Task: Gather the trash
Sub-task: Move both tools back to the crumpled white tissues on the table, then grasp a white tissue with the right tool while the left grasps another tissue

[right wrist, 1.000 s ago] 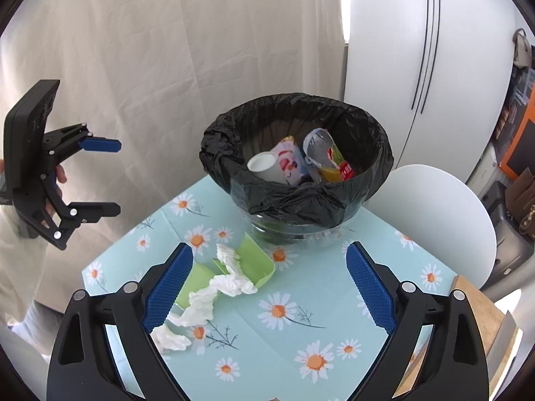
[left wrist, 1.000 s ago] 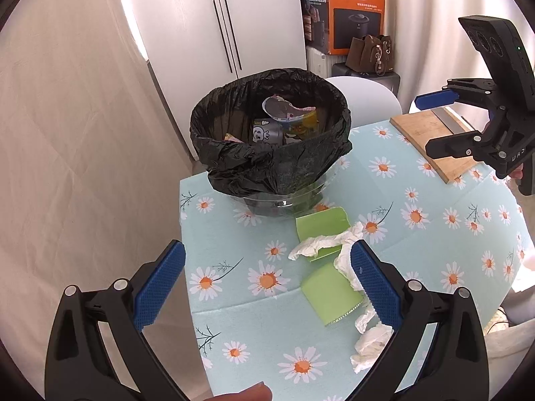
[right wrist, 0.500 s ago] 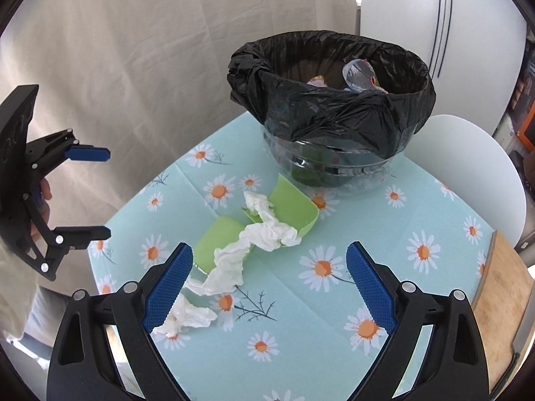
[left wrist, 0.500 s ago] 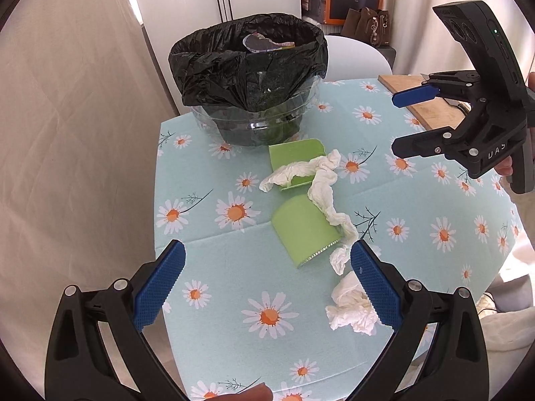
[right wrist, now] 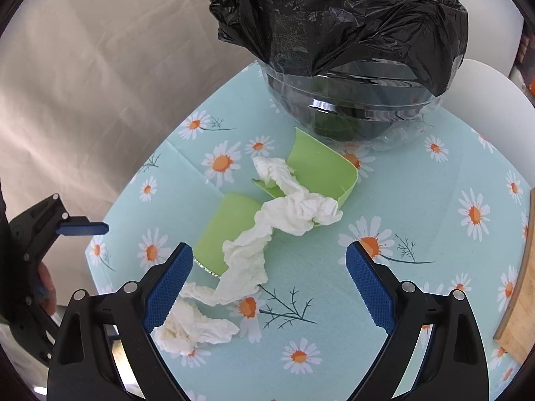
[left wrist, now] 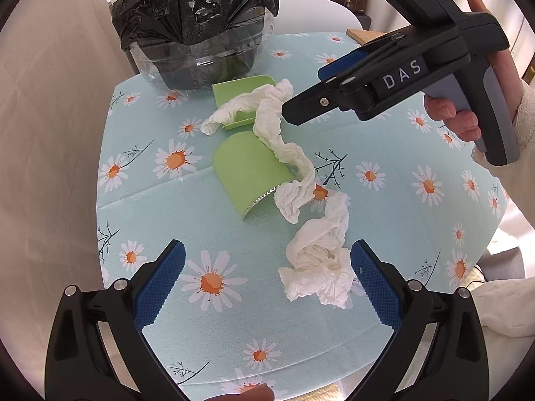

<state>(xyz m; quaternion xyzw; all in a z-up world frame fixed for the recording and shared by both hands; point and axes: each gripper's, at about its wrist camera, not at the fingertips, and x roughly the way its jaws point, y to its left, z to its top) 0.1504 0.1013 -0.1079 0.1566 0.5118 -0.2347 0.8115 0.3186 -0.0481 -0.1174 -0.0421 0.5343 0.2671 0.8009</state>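
Observation:
A long crumpled white tissue [left wrist: 284, 147] [right wrist: 264, 234] trails across a green scoop [left wrist: 245, 100] [right wrist: 321, 167] and a green curved scraper [left wrist: 252, 173] [right wrist: 224, 230] on the daisy tablecloth. A second tissue wad [left wrist: 321, 264] [right wrist: 194, 327] lies nearest me. My left gripper [left wrist: 265, 280] hangs open just above that wad, its right pad beside it. My right gripper [right wrist: 269, 280] is open over the long tissue; in the left wrist view the right gripper [left wrist: 302, 92] hovers by the scoop. The bin with a black bag [left wrist: 197, 13] [right wrist: 351, 33] stands behind.
The table [left wrist: 401, 234] [right wrist: 434, 234] drops off on the near and left sides, next to a beige curtain [left wrist: 50, 133]. A wooden board [right wrist: 521, 284] lies at the right edge. A white chair [right wrist: 485, 100] stands behind the bin.
Both grippers have come down and closer to the table. The bin's contents have dropped out of sight behind its rim. The tissues now lie between the fingers.

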